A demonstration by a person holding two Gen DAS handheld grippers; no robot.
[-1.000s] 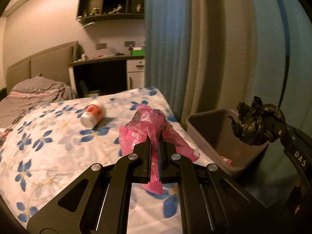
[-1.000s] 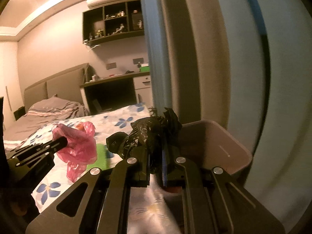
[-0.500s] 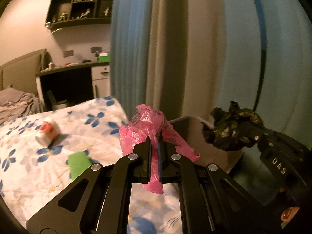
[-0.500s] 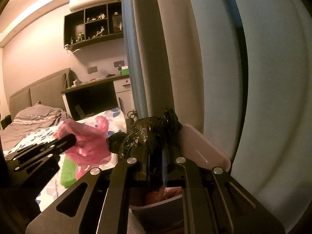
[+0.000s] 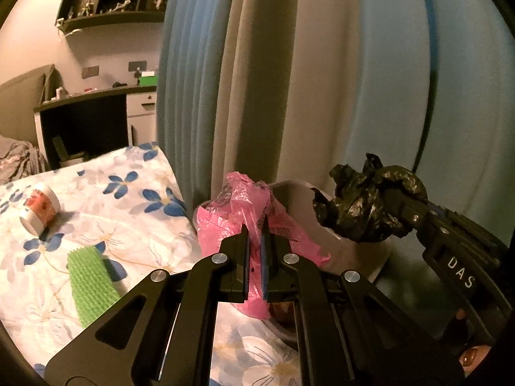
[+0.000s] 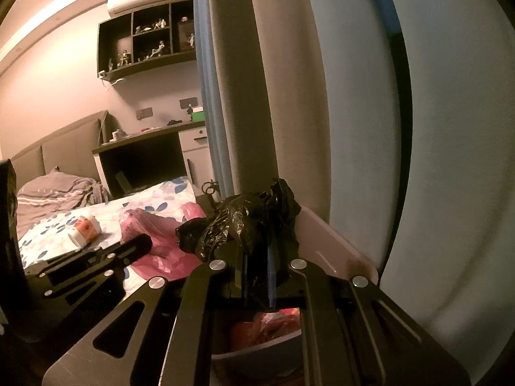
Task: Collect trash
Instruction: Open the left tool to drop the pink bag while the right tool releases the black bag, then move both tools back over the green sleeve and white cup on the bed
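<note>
both claws carried bags over bin [image 6: 334,244].

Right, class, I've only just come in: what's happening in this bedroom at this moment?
A person is tidying up with two handheld grippers. The left gripper is shut on a crumpled pink plastic bag; the right gripper is shut on a crumpled black plastic bag. Both hang at the grey plastic bin beside the bed, not yet released. A small white and orange cup and a green ridged strip lie on the floral bedsheet.
</note>
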